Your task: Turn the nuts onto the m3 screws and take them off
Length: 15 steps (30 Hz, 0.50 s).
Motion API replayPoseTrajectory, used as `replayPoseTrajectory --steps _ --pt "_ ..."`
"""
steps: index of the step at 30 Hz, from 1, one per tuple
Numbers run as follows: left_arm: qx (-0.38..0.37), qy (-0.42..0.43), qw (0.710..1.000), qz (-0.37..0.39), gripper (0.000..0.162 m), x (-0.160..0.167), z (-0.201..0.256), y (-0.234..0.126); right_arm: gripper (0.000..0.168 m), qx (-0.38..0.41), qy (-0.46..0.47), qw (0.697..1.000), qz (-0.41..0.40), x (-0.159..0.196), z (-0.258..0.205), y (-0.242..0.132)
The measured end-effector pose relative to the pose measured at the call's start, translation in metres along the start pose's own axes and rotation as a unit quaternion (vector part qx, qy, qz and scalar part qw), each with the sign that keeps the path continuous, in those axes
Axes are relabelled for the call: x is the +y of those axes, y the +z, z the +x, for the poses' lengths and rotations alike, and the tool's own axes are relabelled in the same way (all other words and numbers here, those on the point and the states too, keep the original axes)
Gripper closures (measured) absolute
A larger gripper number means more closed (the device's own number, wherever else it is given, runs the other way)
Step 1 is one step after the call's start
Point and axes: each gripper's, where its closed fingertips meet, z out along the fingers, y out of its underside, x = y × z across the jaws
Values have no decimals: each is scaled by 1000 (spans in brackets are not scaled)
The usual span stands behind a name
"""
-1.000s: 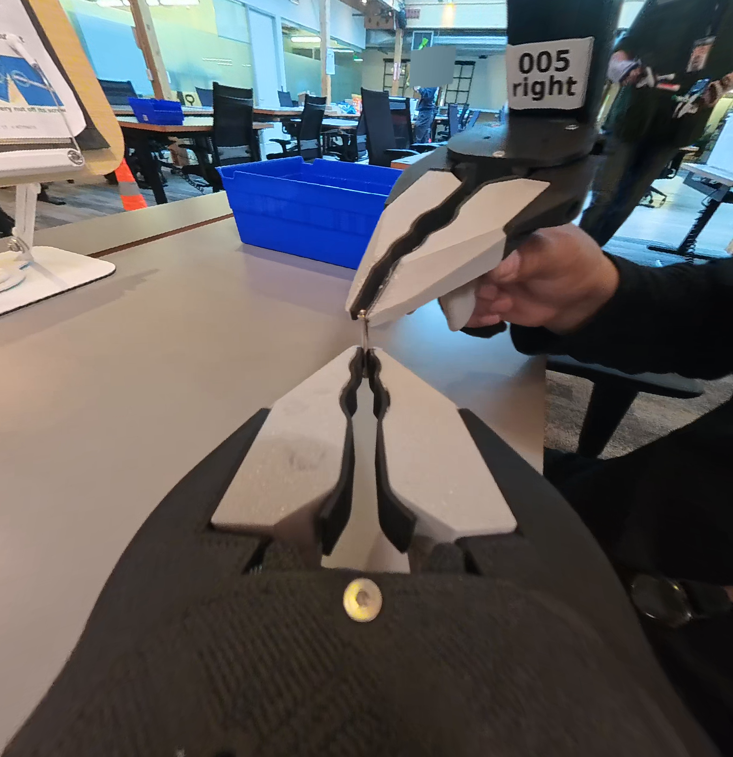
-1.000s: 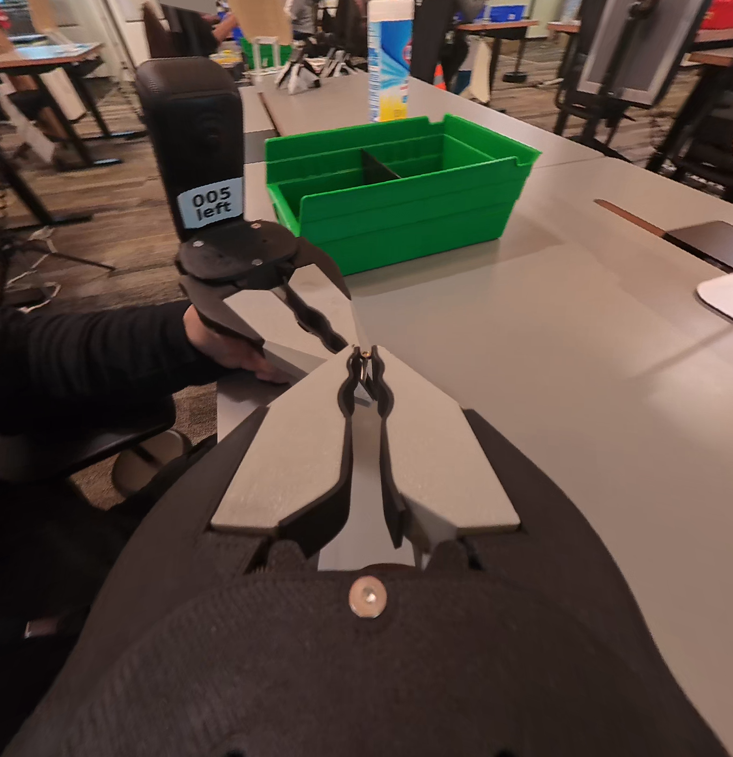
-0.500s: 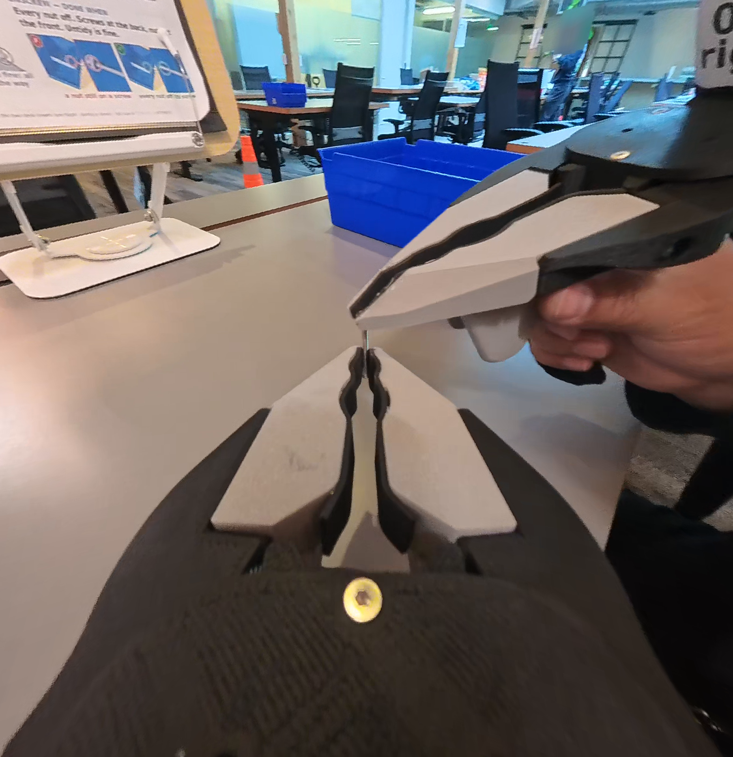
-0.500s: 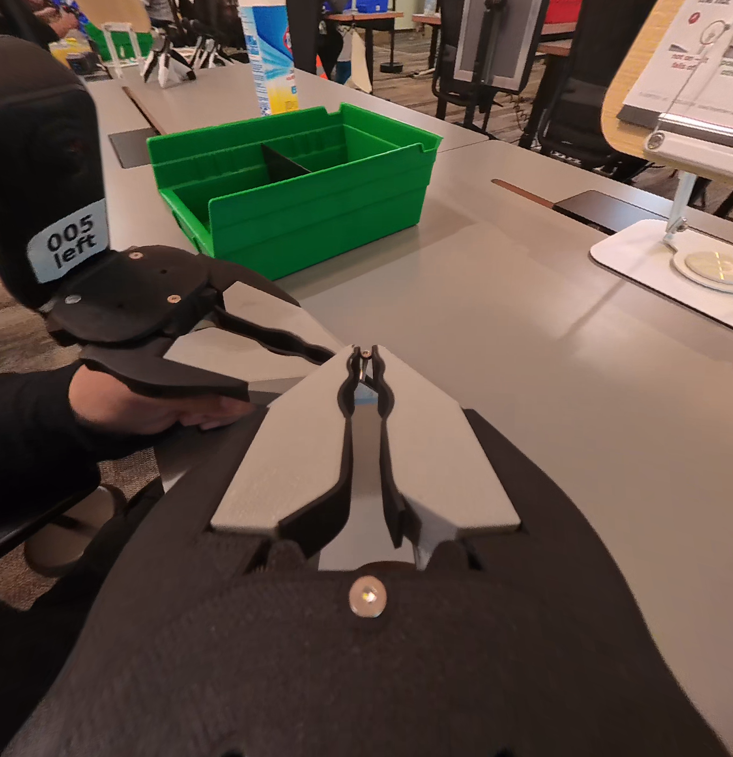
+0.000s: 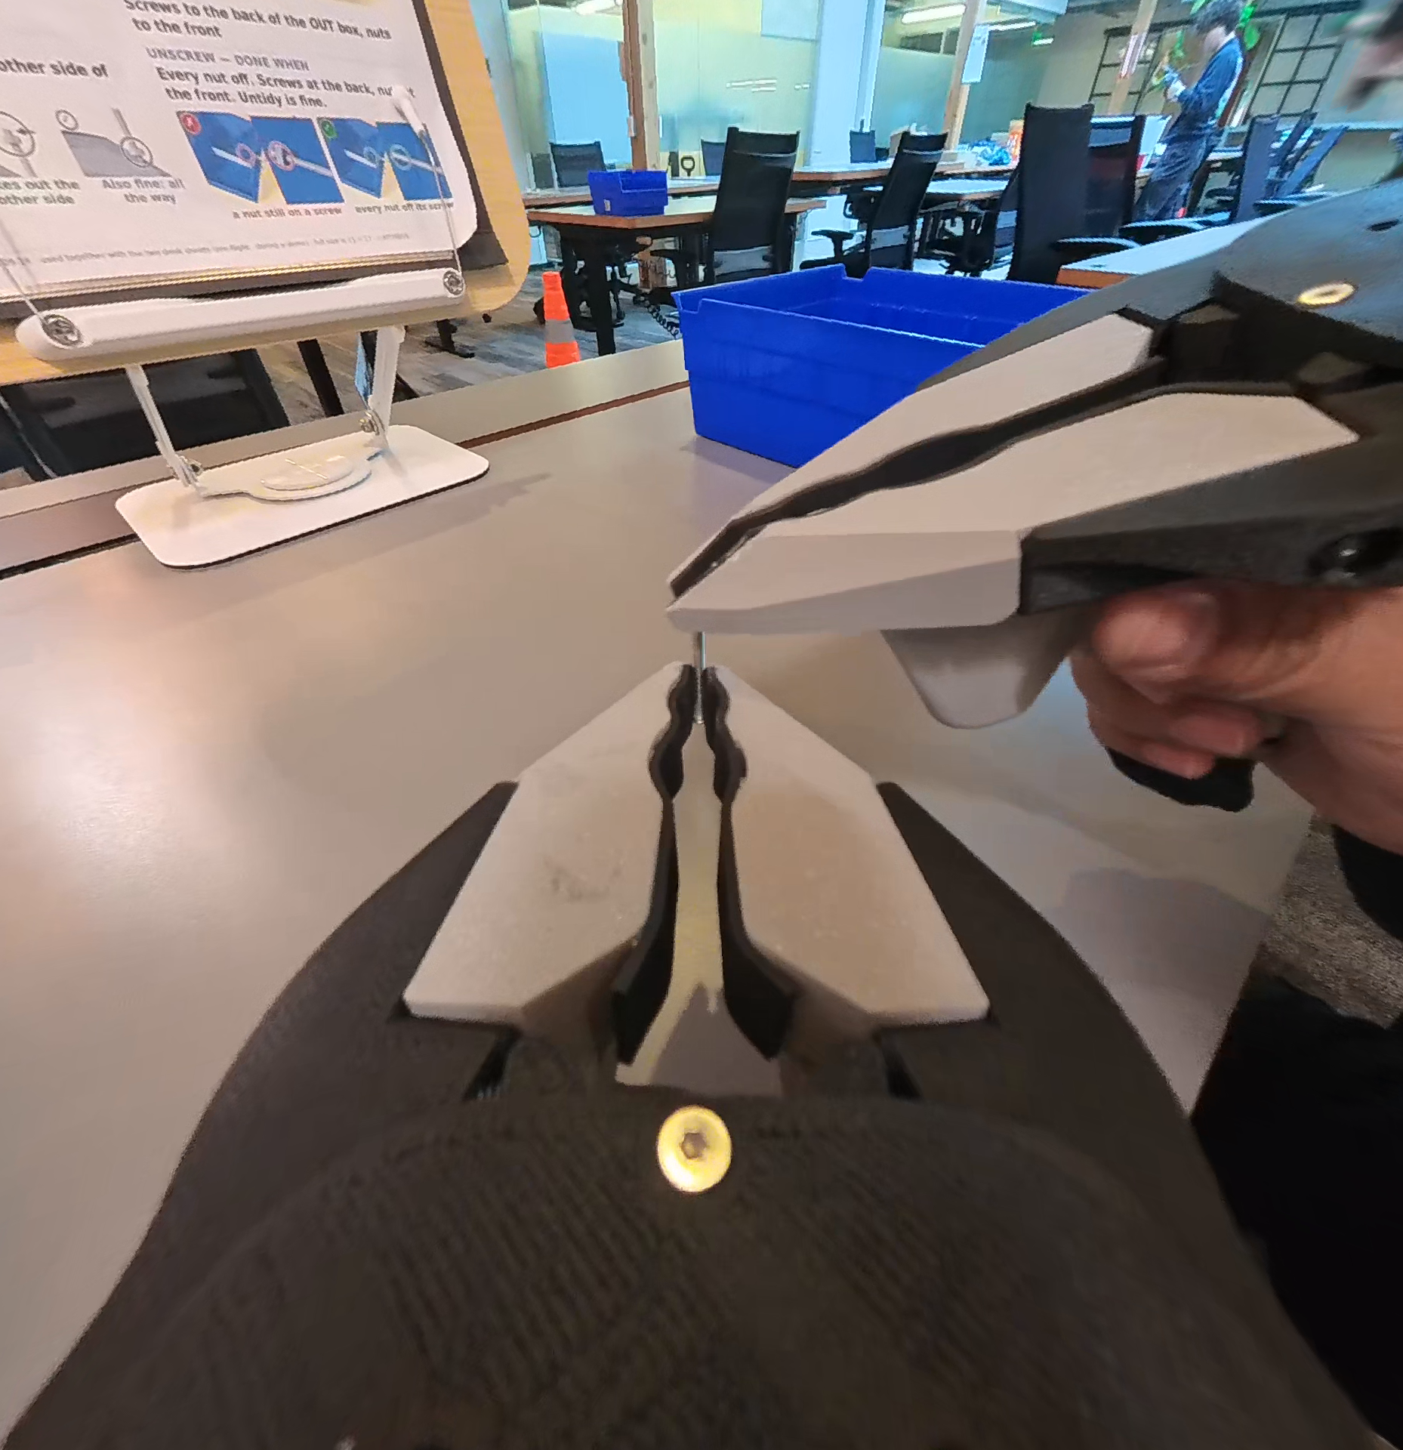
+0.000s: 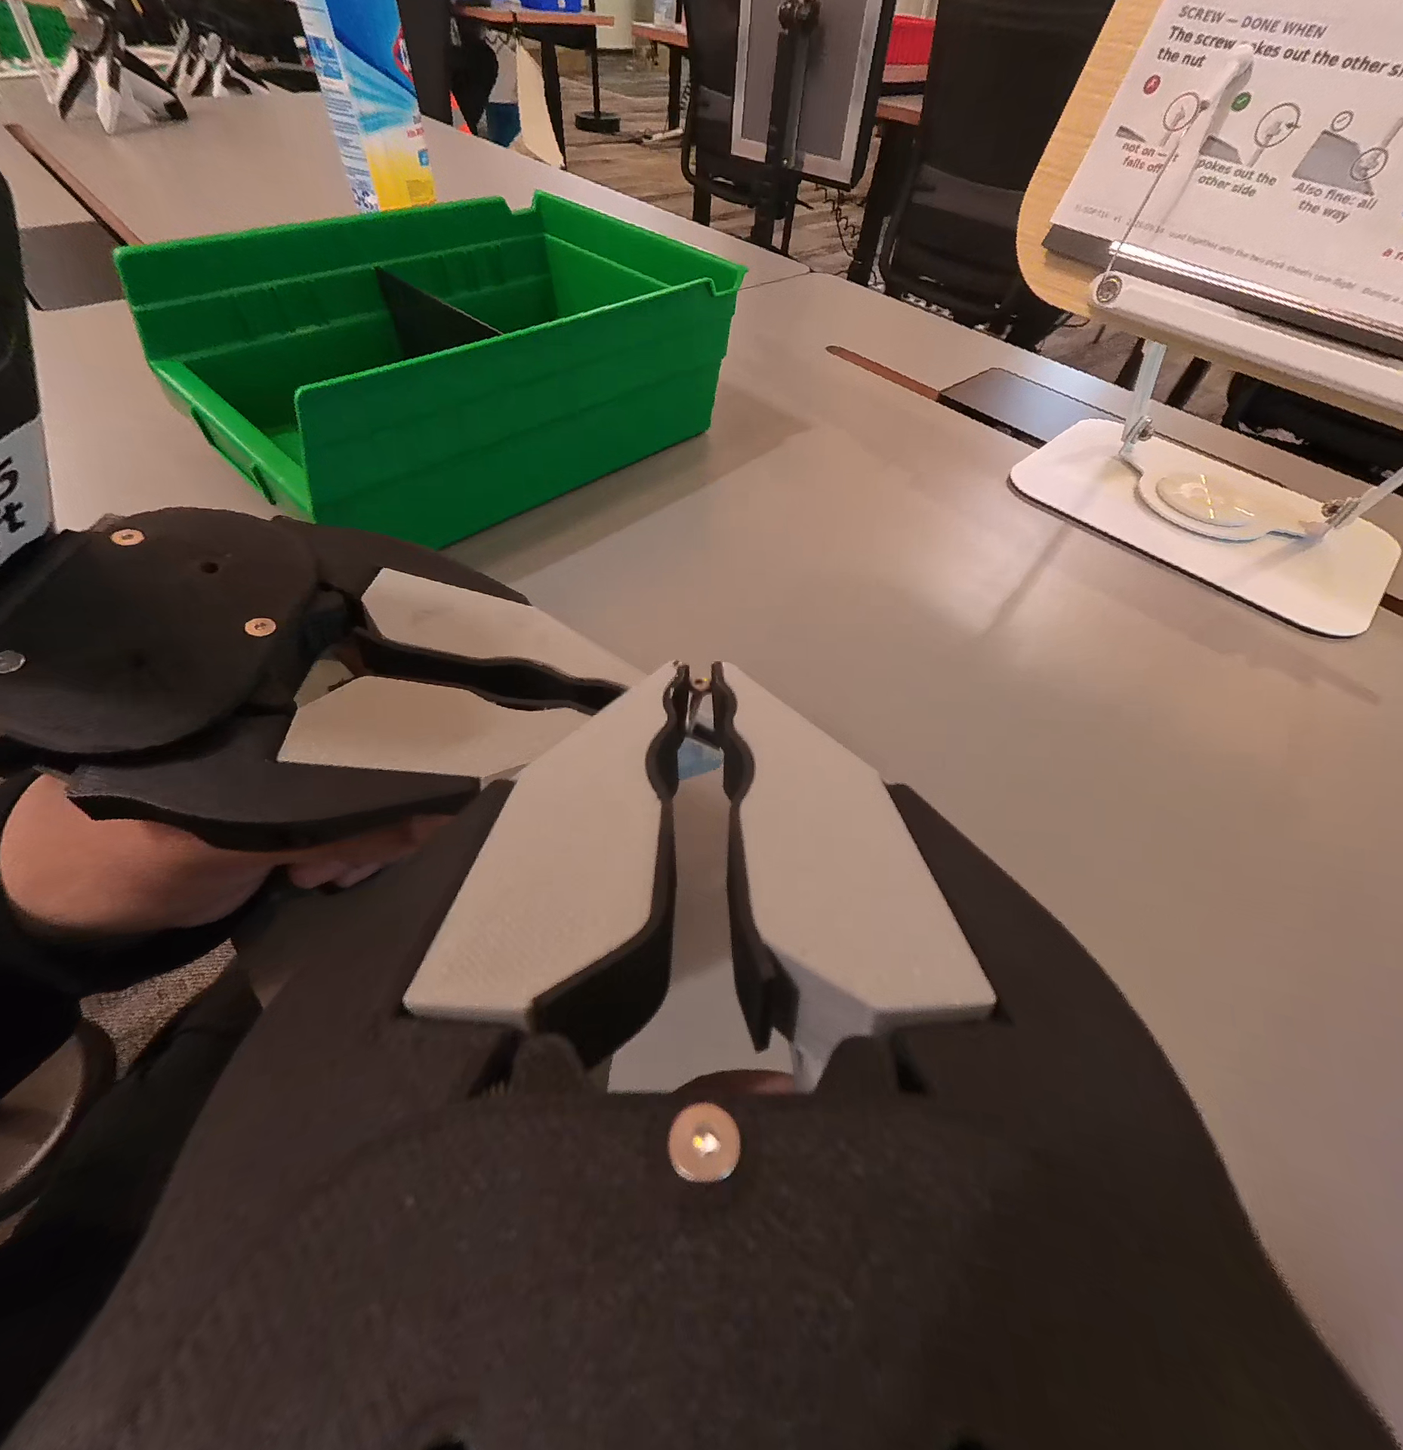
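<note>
In the left wrist view, my left gripper [image 5: 698,676] is shut on a thin M3 screw [image 5: 700,667] that stands up out of its tips. My right gripper [image 5: 686,592] comes in from the right, nearly level, its tips resting on the top of the screw. In the right wrist view, my right gripper [image 6: 698,678] is shut on a small nut [image 6: 701,683] at its very tips. The screw shank [image 6: 692,710] shows just below the nut. My left gripper [image 6: 596,690] lies to the left, its tips partly hidden behind my right finger. Both are held above the grey table [image 5: 251,745].
A blue bin [image 5: 839,369] stands at the back of the left wrist view. A green bin [image 6: 447,408] with a black divider stands at the back left of the right wrist view. A white document stand [image 6: 1200,518] is at the right. The table edge [image 5: 1232,1020] is near. The grippers are tip to tip, or close to it.
Both grippers have swung round together while staying joined at the screw. The right gripper has gone from steeply tilted to nearly level. The document stand has come into both views.
</note>
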Motion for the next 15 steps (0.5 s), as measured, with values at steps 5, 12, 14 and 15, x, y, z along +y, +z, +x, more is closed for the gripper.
replayPoseTrajectory --steps 5,12,14,15 --pt "8 -3 1000 6 162 -1 2 -1 136 -15 24 998 49 -16 6 -16" --pt "70 -15 997 13 162 -3 14 -3 134 -211 34 971 111 -27 -1 -53" --pt "116 -16 993 24 162 -6 25 -6 132 -296 35 948 109 -24 -7 -56" --pt "128 -22 991 29 162 -8 26 -7 131 -325 34 939 110 -22 -8 -56"
